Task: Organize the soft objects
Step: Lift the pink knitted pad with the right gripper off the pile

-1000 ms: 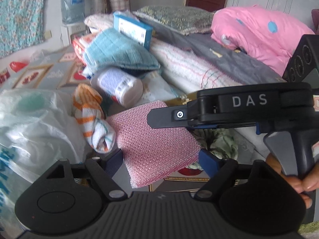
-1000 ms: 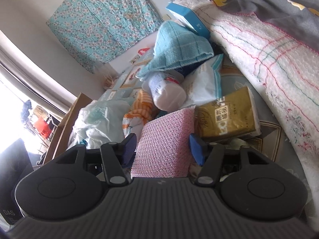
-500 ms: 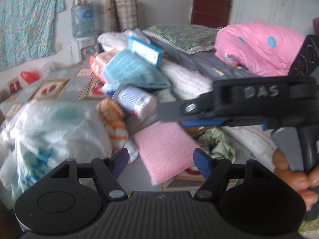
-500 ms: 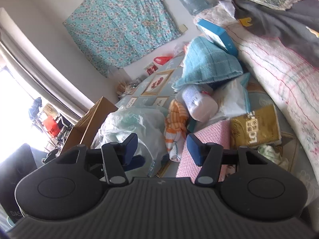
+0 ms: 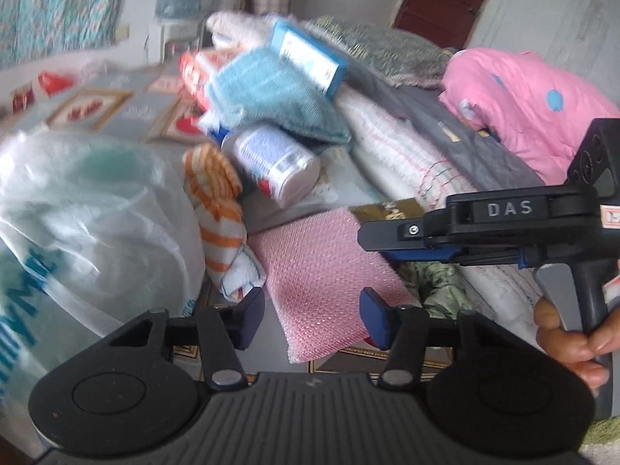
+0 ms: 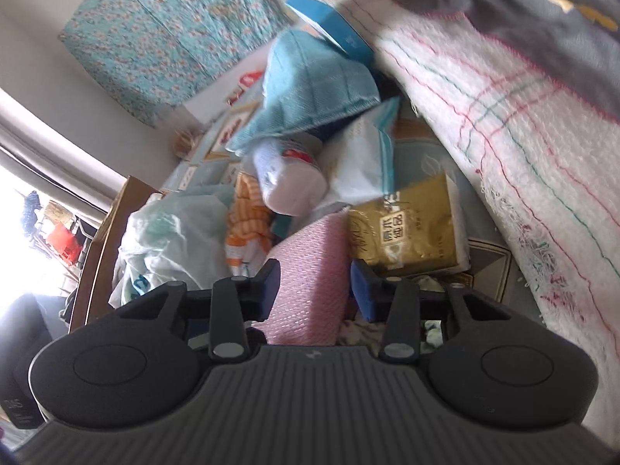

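A pink textured sponge cloth (image 5: 325,271) lies flat on the patterned surface, and it also shows in the right wrist view (image 6: 310,286). My left gripper (image 5: 312,316) is open, its blue pads on either side of the cloth's near end. My right gripper (image 6: 314,290) is open with the cloth between its pads; its body enters the left wrist view from the right (image 5: 496,224). An orange-striped sock (image 5: 221,217) lies left of the cloth. A teal towel (image 5: 271,97) sits on the pile behind.
A white plastic bag (image 5: 85,224) bulges at the left. A white canister (image 5: 279,162), a gold packet (image 6: 407,228), a blue box (image 5: 306,54) and folded blankets (image 5: 407,155) crowd the back and right. A green scrunchie (image 5: 438,283) lies under the right gripper.
Both grippers pulled back from the pink cloth half a second ago and have now come close to it again. The cloth stays lying where it was.
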Demonstrator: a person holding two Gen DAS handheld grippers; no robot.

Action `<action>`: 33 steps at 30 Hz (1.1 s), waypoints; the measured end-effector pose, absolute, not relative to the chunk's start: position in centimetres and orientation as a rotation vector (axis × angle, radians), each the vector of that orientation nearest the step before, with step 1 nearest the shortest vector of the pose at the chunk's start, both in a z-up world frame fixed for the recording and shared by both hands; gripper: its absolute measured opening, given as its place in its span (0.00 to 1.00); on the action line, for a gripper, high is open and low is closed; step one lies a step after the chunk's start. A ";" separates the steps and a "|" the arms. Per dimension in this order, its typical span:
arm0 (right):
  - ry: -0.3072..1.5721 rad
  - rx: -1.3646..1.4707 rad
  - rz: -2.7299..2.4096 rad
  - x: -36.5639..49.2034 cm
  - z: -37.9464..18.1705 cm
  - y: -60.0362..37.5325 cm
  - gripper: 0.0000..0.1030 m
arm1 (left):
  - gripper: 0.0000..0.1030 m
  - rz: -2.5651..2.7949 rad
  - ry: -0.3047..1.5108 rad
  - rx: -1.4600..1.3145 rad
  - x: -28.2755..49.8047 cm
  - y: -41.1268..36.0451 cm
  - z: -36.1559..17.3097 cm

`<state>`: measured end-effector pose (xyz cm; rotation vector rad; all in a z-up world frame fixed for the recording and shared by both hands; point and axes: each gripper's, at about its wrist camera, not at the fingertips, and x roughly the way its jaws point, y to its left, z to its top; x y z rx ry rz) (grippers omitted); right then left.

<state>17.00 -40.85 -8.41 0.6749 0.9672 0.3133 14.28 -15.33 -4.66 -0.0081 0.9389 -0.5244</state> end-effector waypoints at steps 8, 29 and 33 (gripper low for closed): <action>0.997 0.678 0.364 18.4 -8.8 -40.4 0.35 | 0.53 -0.527 1.027 -0.110 16.4 -14.9 -5.9; 0.923 0.631 0.396 16.5 -5.9 -39.0 0.27 | 0.46 -0.547 0.964 -0.124 14.3 -14.2 -4.0; 0.950 0.601 0.334 16.5 -6.6 -39.3 0.30 | 0.63 -0.527 1.013 -0.147 14.7 -13.2 -5.2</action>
